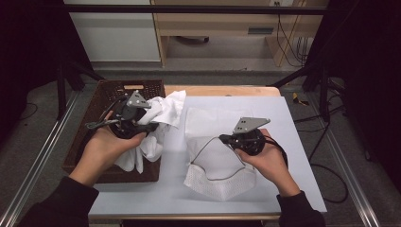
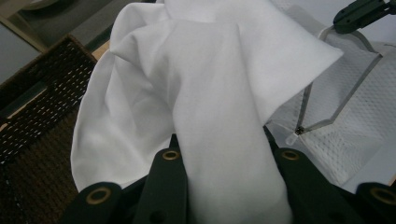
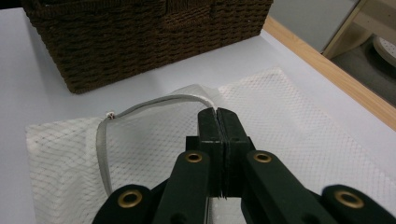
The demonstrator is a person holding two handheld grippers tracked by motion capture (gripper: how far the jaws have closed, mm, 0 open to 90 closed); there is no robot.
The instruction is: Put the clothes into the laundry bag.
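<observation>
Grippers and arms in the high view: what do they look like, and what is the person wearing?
Both the left gripper and the right gripper are black, each topped by a grey three-cornered plate with small holes. The fingers carry brass-coloured rivets. A black cable trails from the right one. Sleeves are dark.

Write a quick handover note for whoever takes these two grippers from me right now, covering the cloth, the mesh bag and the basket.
Left hand-held gripper: shut on the white cloth, held up over the right rim of the wicker basket.
Right hand-held gripper: shut on the zipper edge of the mesh laundry bag, lifting it so the opening gapes.
The bag lies flat on the white table, right of the basket.
Done: cloth picked up, bag mouth held open.
Left, probably: carry the cloth across, push it into the bag, zip it.
</observation>
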